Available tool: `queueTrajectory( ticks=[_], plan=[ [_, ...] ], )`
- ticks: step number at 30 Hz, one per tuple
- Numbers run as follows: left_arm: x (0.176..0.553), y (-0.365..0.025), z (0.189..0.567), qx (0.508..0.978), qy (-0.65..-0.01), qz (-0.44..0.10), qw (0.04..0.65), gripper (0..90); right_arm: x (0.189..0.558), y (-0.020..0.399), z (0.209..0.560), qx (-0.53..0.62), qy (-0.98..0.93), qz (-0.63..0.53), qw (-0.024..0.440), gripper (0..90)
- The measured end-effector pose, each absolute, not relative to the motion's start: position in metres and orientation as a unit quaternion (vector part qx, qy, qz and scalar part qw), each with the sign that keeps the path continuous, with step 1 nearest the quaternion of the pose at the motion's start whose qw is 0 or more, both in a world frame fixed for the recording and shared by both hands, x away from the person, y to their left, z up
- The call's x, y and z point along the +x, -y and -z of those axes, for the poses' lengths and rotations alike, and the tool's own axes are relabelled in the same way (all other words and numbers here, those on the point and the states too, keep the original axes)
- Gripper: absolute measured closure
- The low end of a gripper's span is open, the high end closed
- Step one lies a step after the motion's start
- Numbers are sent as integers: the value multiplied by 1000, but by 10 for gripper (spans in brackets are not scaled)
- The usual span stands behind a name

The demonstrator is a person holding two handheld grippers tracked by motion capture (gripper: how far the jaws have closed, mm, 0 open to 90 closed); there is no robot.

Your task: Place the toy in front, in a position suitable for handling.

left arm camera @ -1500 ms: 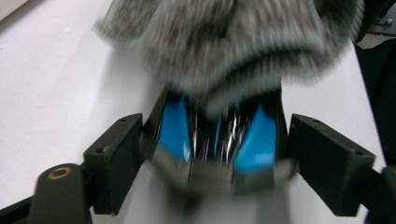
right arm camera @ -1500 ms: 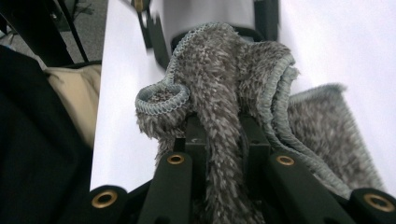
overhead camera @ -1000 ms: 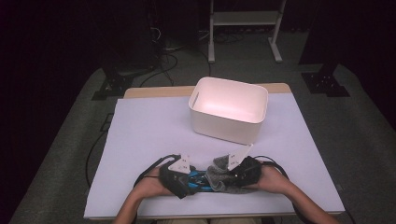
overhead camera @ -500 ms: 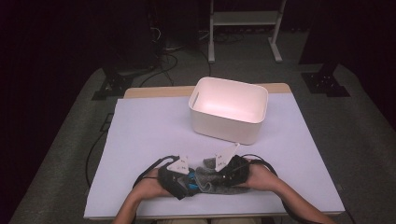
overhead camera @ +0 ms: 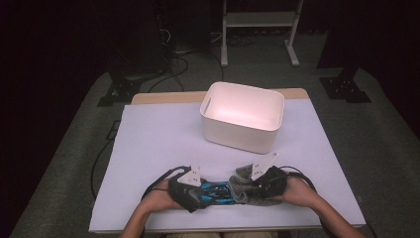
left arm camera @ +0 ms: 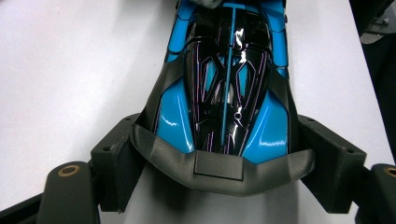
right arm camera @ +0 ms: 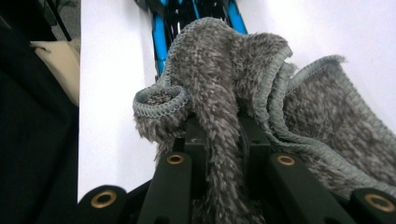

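Left gripper (overhead camera: 205, 192) clamps the blue toy car's (left arm camera: 224, 88) rear, while right gripper (overhead camera: 247, 186) pinches the grey cloth (right arm camera: 233, 93) against its front.

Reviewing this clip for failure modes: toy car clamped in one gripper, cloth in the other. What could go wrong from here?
1. The left gripper holds the glossy toy car only at one end; a hard wipe might twist or slip it out.
2. The right gripper pinches just a fold of the grey cloth; it may pull free or snag.
3. Both work near the table edge; a dropped car could fall off.
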State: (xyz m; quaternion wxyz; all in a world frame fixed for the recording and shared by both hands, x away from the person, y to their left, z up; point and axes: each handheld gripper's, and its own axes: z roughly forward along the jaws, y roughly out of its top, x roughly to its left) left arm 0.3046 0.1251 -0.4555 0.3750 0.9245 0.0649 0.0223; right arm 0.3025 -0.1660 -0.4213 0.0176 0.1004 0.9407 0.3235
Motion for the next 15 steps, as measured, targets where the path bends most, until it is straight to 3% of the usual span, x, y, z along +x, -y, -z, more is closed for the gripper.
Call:
queueTrajectory(
  ticks=[9, 15],
  plan=[
    [304, -124, 454, 926, -71, -18, 371, 230, 317, 125, 414, 76, -936, -342, 20, 766],
    [306, -126, 456, 922, -72, -12, 380, 230, 320, 140, 418, 93, -937, -336, 18, 765]
  ],
)
